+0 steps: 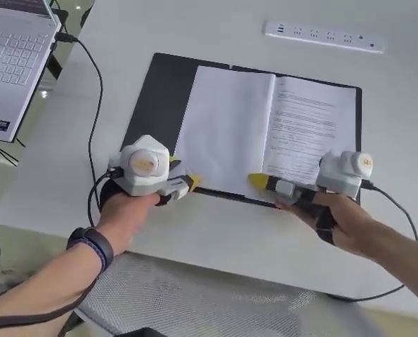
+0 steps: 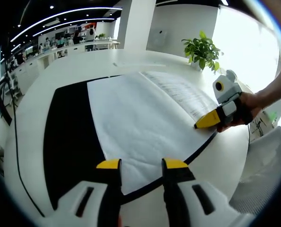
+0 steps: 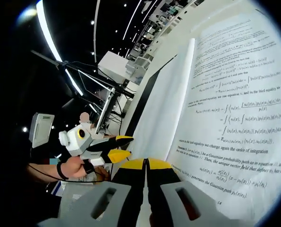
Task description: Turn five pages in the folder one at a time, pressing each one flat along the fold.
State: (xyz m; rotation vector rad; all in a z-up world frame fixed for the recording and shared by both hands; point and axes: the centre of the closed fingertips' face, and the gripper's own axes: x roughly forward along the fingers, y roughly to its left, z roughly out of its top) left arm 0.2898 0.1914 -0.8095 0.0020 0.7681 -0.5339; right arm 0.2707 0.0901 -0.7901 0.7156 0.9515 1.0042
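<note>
On the desk (image 1: 194, 35), a laptop (image 1: 12, 56) and power strip (image 1: 324, 36) flanked the folder (image 1: 159, 98); the left hand-held gripper (image 1: 187, 184) gaped narrowly, while the right hand-held gripper (image 1: 258, 181) had its jaws together.

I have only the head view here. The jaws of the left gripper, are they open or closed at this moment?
Observer: Open. The left gripper view shows the left gripper with a clear gap between its yellow tips, by the lower edge of the blank page.
Operator: And the right one?
Observer: The right gripper is shut, tips together, at the bottom of the printed page near the fold. Its own view shows that page carries text with integral equations.
</note>
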